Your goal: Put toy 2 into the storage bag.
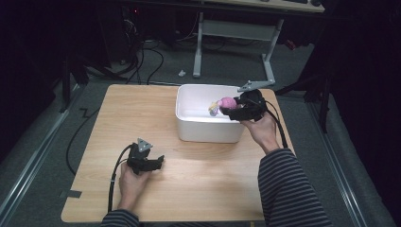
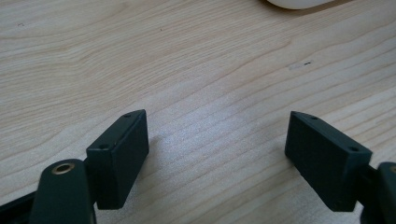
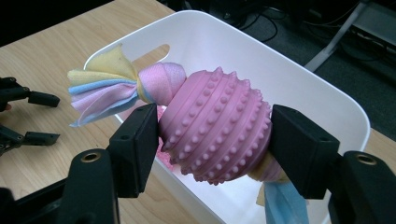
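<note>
A pink knobbly rubber toy (image 3: 217,126) with pastel fleece tassels at both ends hangs over a white plastic bin (image 1: 198,124). My right gripper (image 3: 212,151) is shut on its pink body, held above the bin's right side. In the high view the toy (image 1: 226,102) shows at the bin's right rim, just left of the right gripper (image 1: 236,109). My left gripper (image 1: 158,162) rests low over the table near the front left, open, with bare wood between its jaws (image 2: 217,144).
The wooden table (image 1: 142,109) has free room left of the bin and along the front. A white desk frame (image 1: 236,35) and cables lie on the floor beyond the far edge. The bin's corner (image 2: 299,3) shows ahead of the left gripper.
</note>
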Demonstrator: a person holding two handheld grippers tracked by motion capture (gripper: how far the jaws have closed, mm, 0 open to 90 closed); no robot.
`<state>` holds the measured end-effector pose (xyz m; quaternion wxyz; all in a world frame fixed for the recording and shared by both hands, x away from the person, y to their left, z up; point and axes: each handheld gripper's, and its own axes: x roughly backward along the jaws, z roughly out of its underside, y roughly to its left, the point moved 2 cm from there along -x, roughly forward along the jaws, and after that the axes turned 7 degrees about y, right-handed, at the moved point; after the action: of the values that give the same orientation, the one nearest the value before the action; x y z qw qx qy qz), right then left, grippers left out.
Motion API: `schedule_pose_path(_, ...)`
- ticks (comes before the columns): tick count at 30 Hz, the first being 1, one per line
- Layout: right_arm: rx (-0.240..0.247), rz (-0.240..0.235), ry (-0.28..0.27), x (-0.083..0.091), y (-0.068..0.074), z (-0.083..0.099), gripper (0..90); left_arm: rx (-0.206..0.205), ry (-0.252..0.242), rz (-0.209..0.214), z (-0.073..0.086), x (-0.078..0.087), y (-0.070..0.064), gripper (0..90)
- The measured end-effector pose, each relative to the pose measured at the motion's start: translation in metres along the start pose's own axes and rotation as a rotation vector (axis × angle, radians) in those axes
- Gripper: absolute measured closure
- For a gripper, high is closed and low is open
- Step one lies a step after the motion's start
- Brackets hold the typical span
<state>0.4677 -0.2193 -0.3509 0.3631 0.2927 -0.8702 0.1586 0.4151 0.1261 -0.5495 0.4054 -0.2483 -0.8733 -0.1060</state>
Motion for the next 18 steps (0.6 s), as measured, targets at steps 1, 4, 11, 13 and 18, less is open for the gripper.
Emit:
schedule_pose_path(1,0.0,0.0,0.0,0.0,0.0,0.0,34.6,0.0,0.0,0.0,0.0,0.0,0.0,21.8)
schedule_pose_path(4,0.0,-0.004,0.014,-0.006,0.002,-0.001,34.6,0.0,0.0,0.0,0.0,0.0,0.0,21.8)
schedule_pose_path(11,0.008,-0.011,0.072,-0.024,0.004,0.001,34.5,0.0,0.0,-0.002,0.0,0.0,0.0,22.0)
schedule_pose_path(13,-0.001,-0.013,0.084,-0.027,0.004,0.001,34.4,0.0,0.0,-0.002,0.0,0.0,0.0,22.0)
schedule_pose_path(18,0.006,-0.019,0.105,-0.036,0.007,0.0,34.4,0.0,0.0,-0.002,0.0,0.0,0.0,22.0)
